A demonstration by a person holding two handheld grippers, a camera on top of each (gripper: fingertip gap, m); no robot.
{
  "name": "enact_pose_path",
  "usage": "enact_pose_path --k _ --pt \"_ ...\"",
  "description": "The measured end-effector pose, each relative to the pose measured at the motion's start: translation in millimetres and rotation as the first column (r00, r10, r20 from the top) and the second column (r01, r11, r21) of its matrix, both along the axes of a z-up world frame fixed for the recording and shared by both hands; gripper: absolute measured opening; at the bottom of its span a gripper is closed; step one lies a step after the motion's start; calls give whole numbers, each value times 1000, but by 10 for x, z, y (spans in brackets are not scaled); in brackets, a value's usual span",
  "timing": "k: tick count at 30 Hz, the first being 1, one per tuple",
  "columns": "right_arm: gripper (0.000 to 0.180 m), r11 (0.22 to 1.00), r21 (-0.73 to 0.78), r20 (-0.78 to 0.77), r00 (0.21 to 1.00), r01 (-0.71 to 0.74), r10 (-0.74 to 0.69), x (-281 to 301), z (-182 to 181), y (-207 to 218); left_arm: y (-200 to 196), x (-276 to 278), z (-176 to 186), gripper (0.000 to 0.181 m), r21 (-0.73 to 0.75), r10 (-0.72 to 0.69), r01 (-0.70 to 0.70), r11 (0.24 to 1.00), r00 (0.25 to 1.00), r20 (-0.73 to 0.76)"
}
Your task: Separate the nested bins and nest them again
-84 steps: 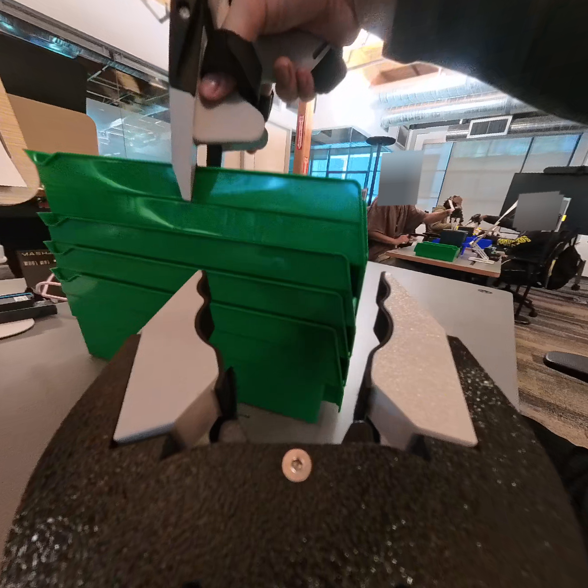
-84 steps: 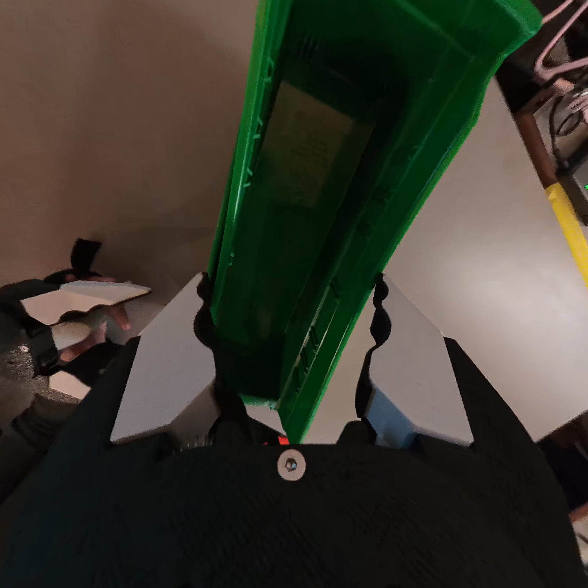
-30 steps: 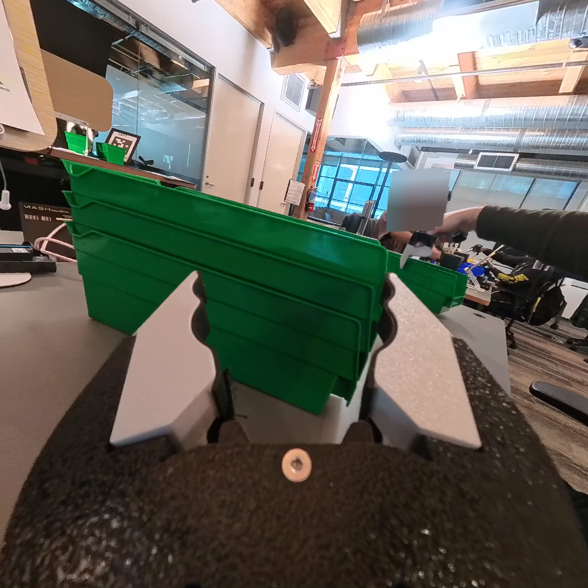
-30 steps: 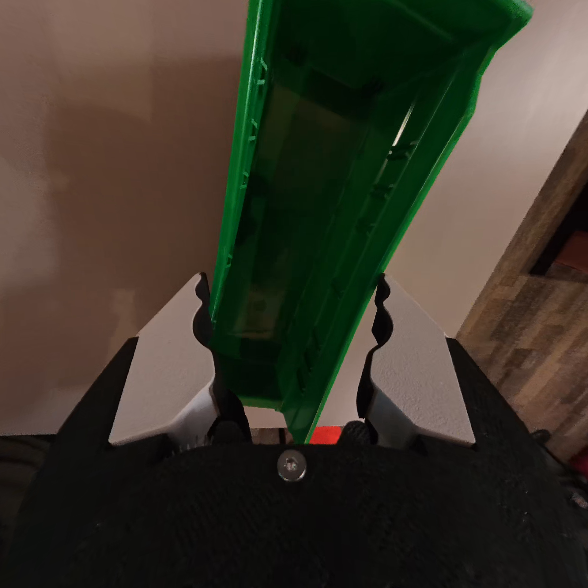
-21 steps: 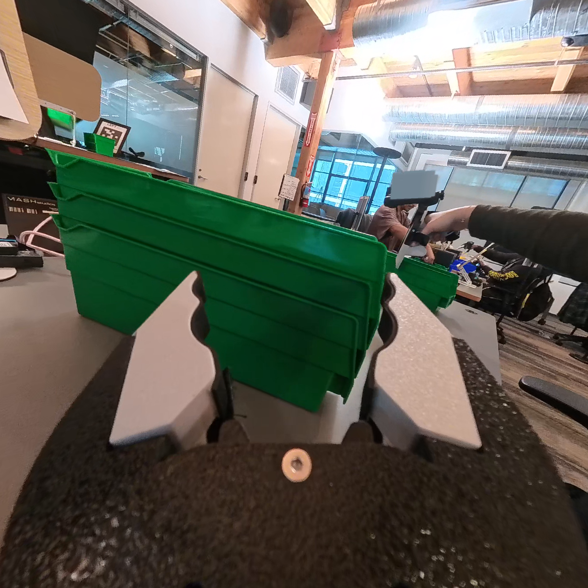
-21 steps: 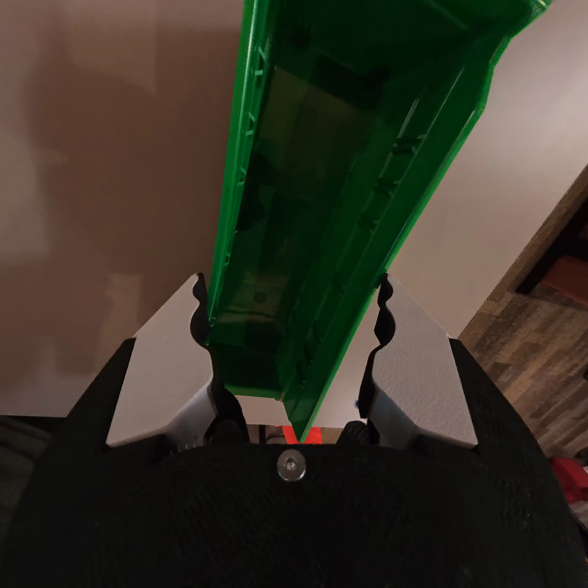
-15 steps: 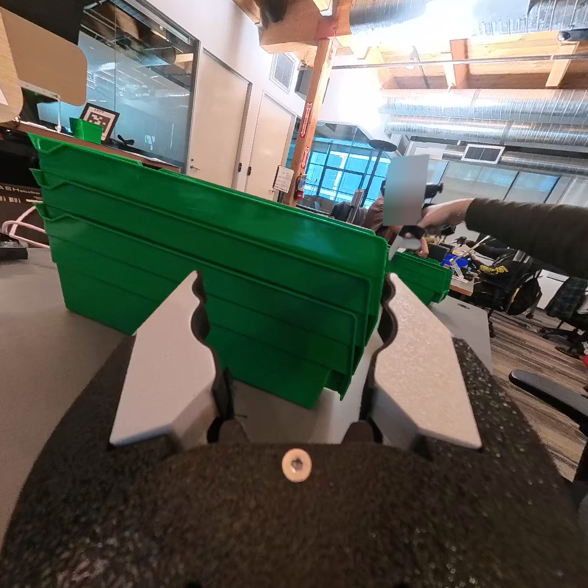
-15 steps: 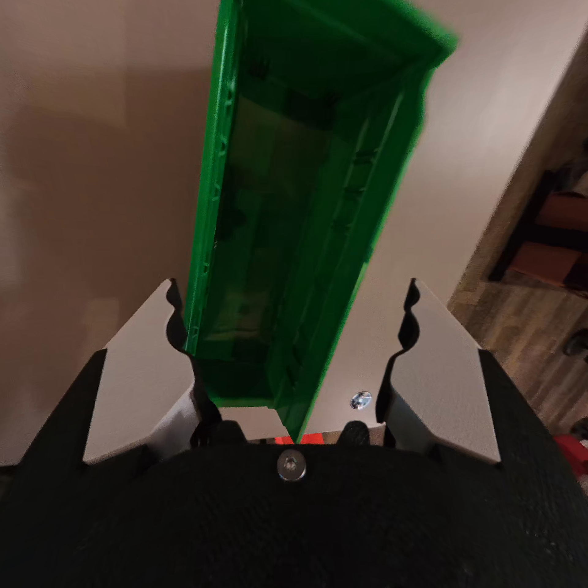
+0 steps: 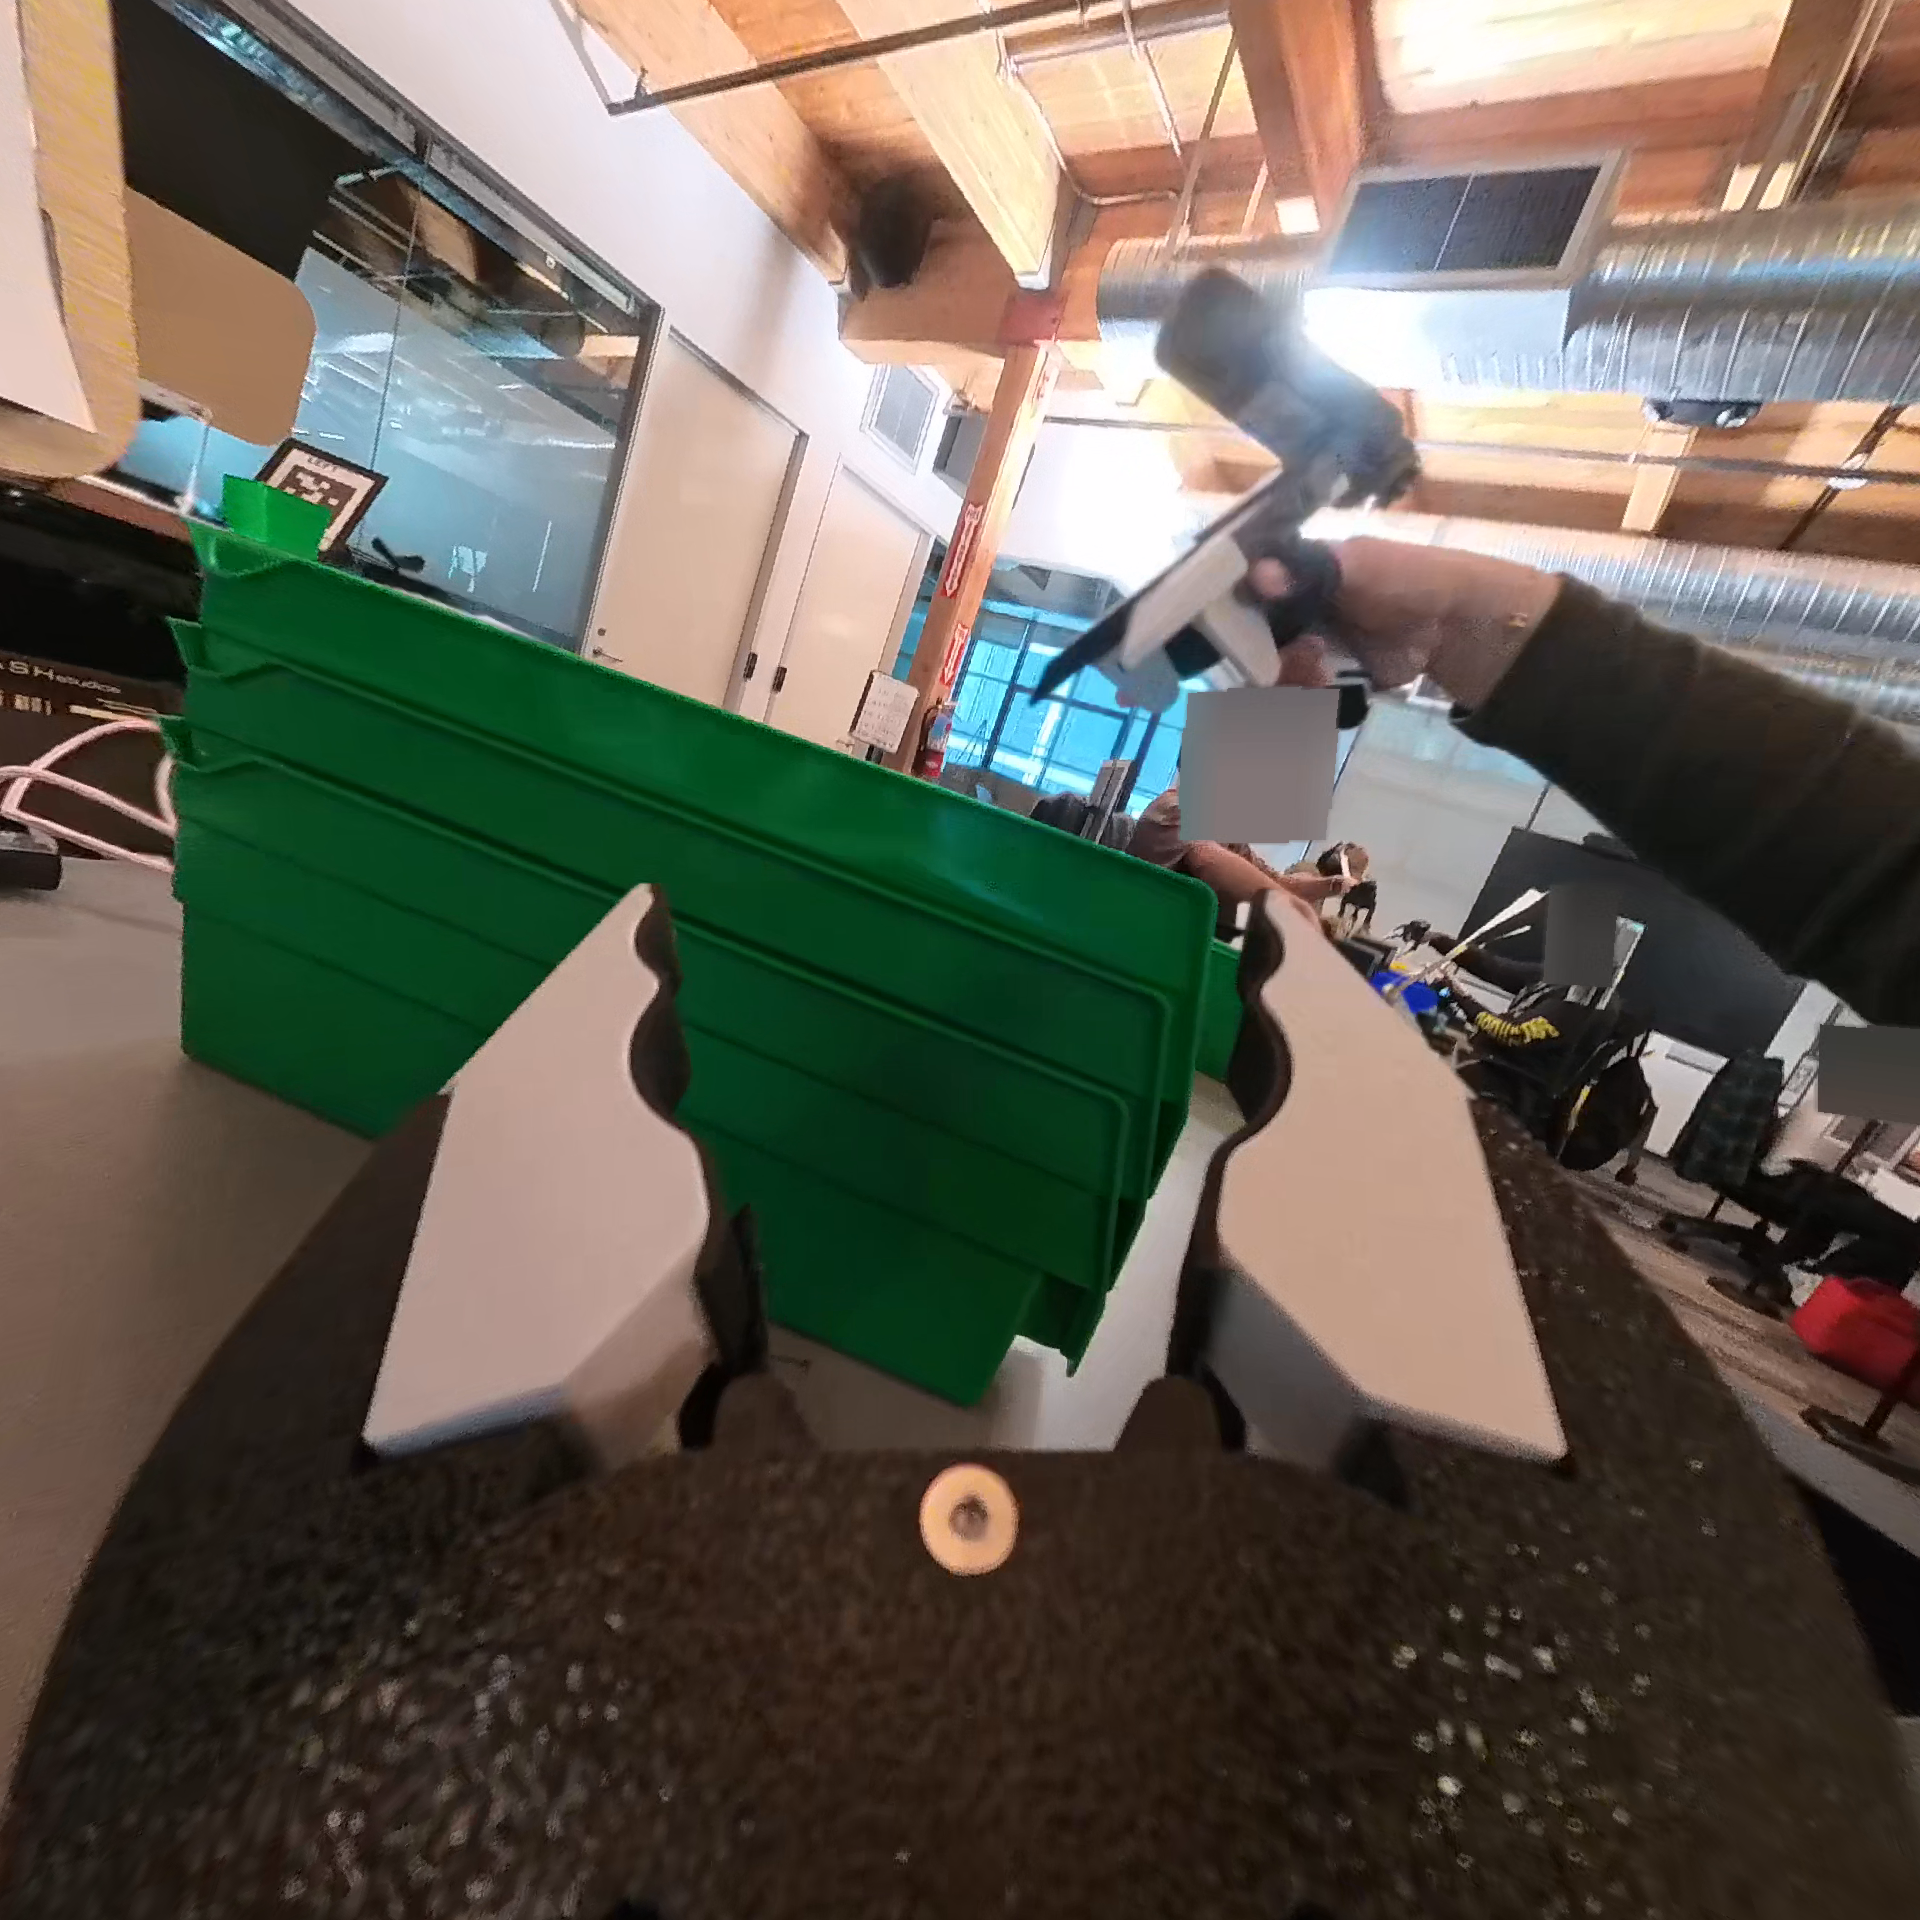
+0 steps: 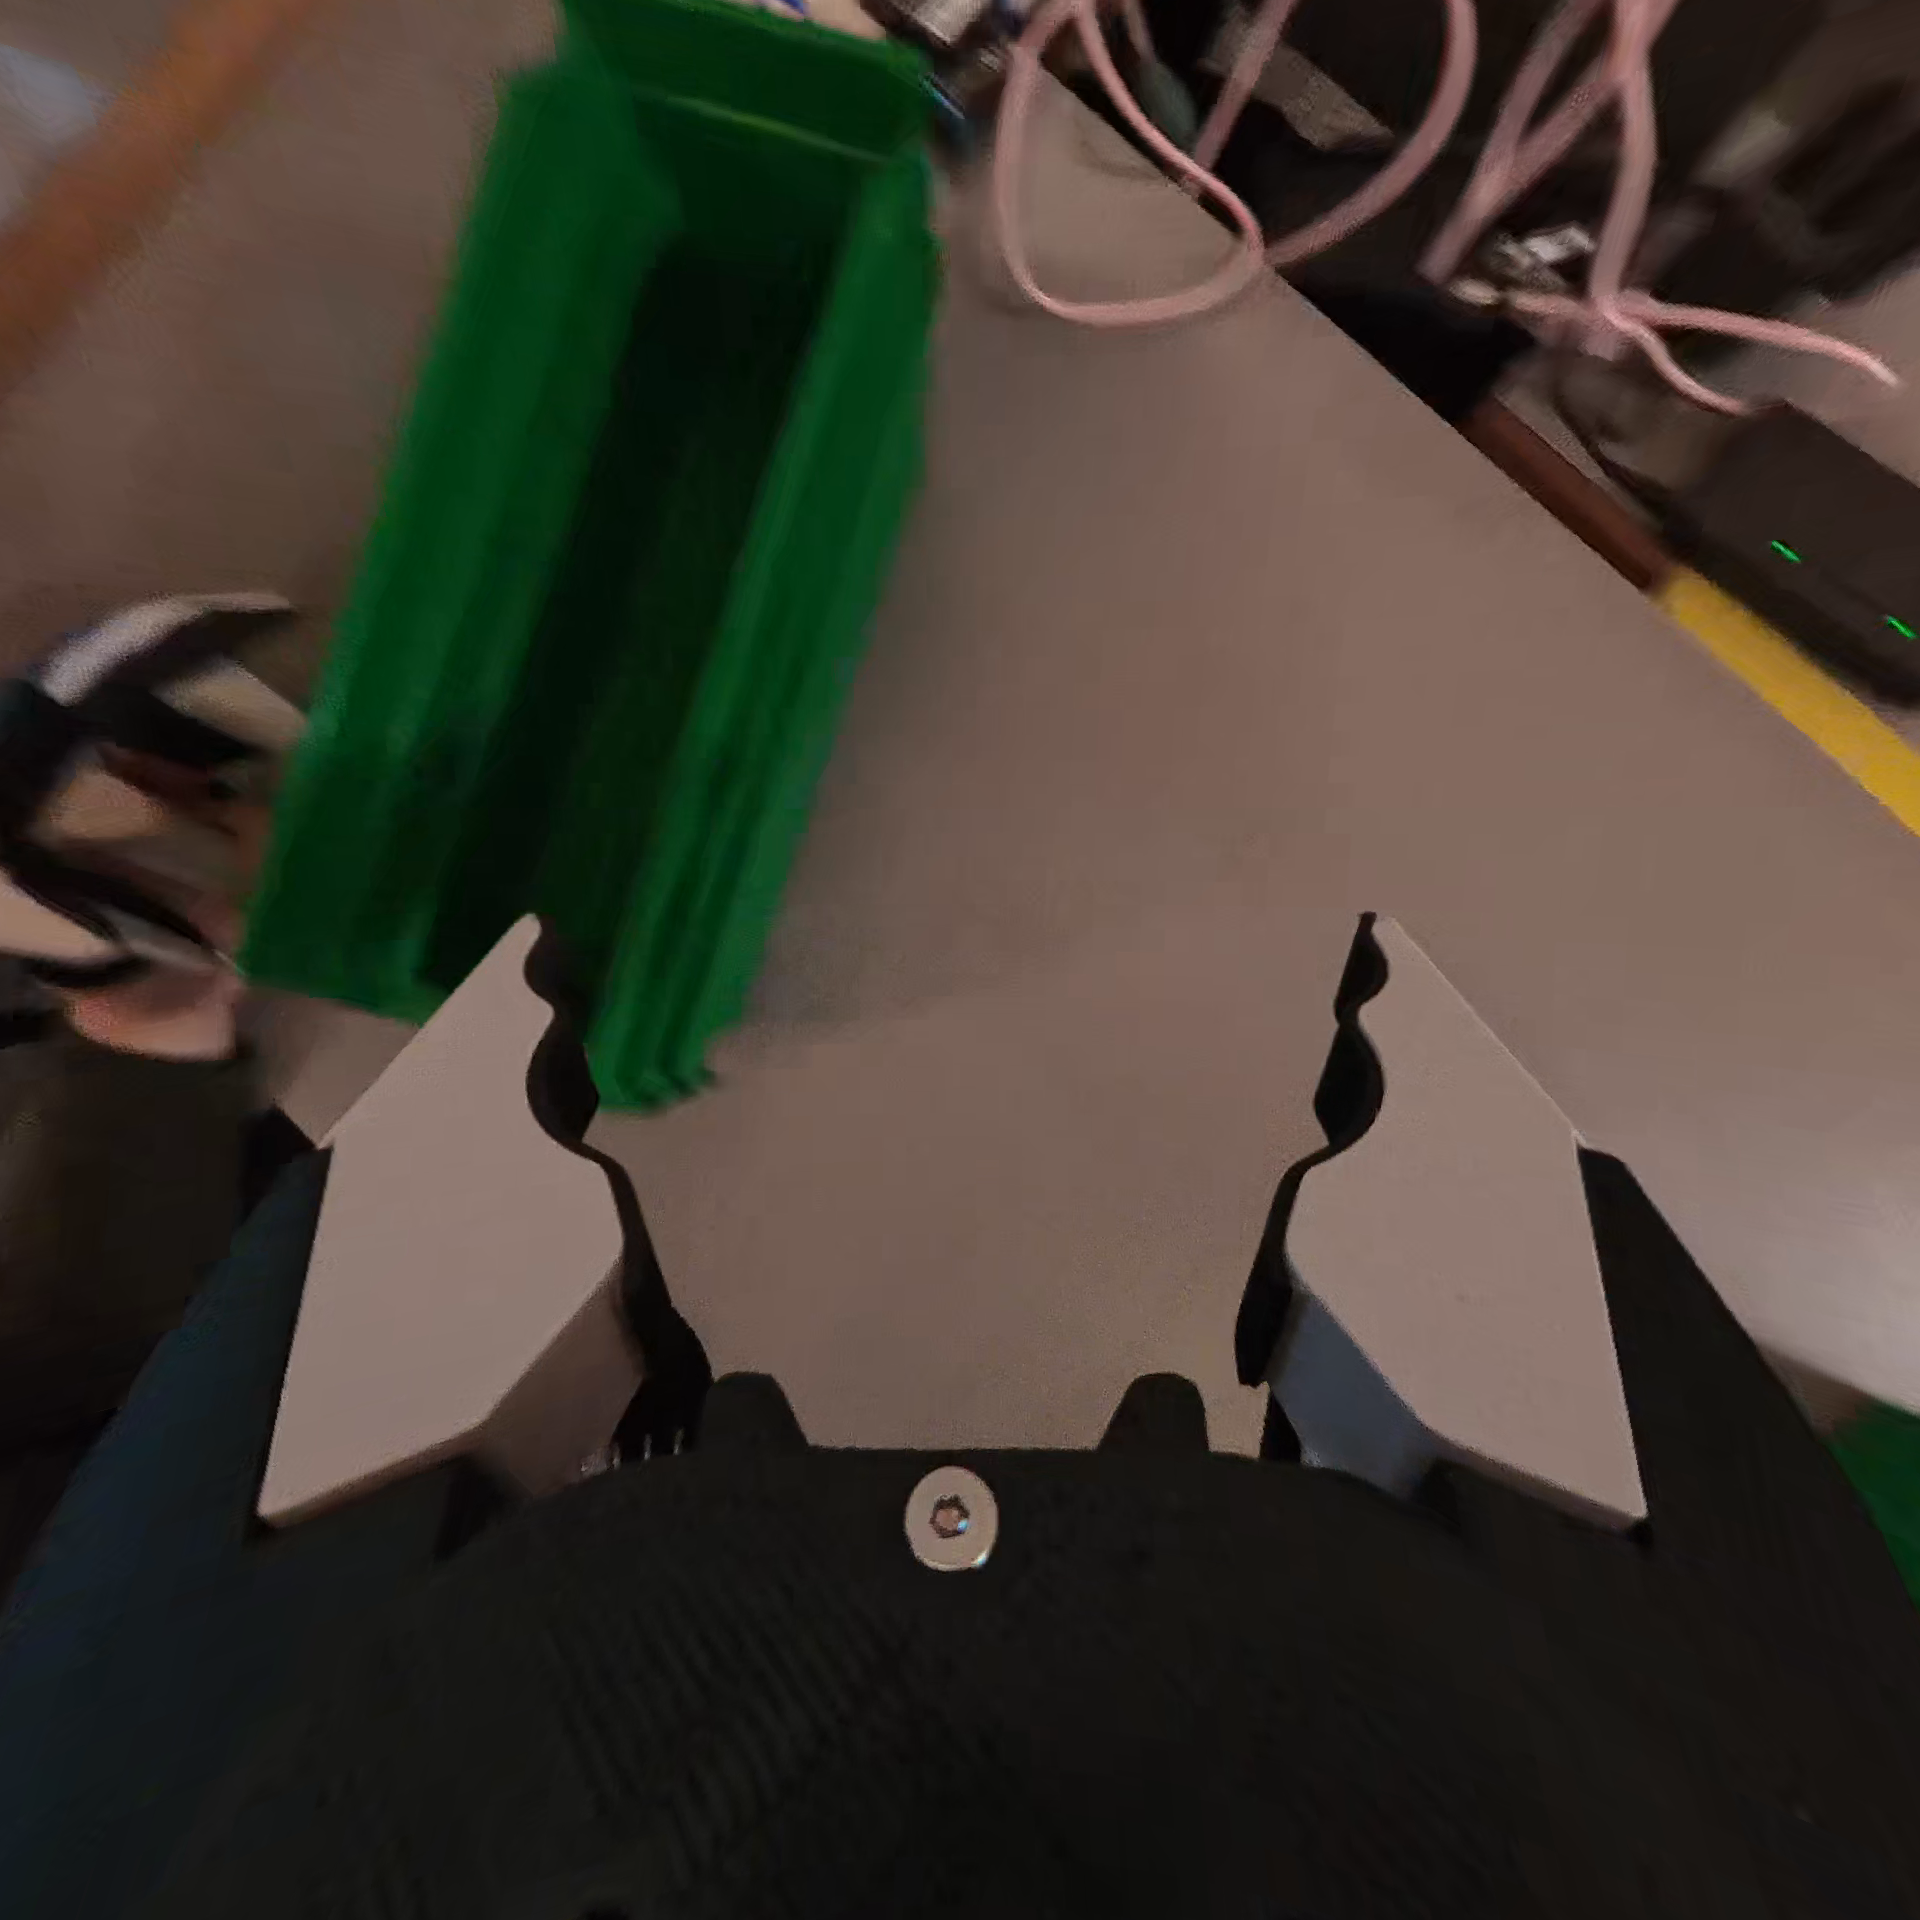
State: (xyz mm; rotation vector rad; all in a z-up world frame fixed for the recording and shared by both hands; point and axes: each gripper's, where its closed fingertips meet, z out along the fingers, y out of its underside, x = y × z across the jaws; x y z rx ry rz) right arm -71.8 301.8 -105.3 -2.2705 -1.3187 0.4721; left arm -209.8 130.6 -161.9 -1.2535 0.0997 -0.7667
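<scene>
Standing on a grey table (image 9: 156, 1195), nested green bins (image 9: 665, 935); both tongs gape empty.

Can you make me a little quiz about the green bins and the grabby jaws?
1. True or false: the right gripper is clamping a bin.
2. What colour is the stack of nested plastic bins?
3. The stack sits on: A) the floor B) the grey table C) a chair.

Key: 1. False, its jaws stand wide apart with nothing between them. 2. Green. 3. B.
</scene>
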Motion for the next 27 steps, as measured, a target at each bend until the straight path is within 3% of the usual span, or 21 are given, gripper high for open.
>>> enact_pose_path --k 7,12,19,27 --pt "146 998 -57 135 991 -16 24 -1274 -309 -503 15 -13 -7 106 -11 -14 14 1000 1000 26" --pt "147 999 -17 319 947 48 -40 -1358 -580 -443 13 -31 13 106 -4 -19 19 1000 999 40" --pt "123 991 -113 342 939 72 -29 -1379 -746 -509 19 -64 32 105 -2 -34 35 999 997 75" --pt "102 992 -101 349 937 72 -33 -1377 -701 -524 32 -83 14 106 -15 -29 30 999 996 85"
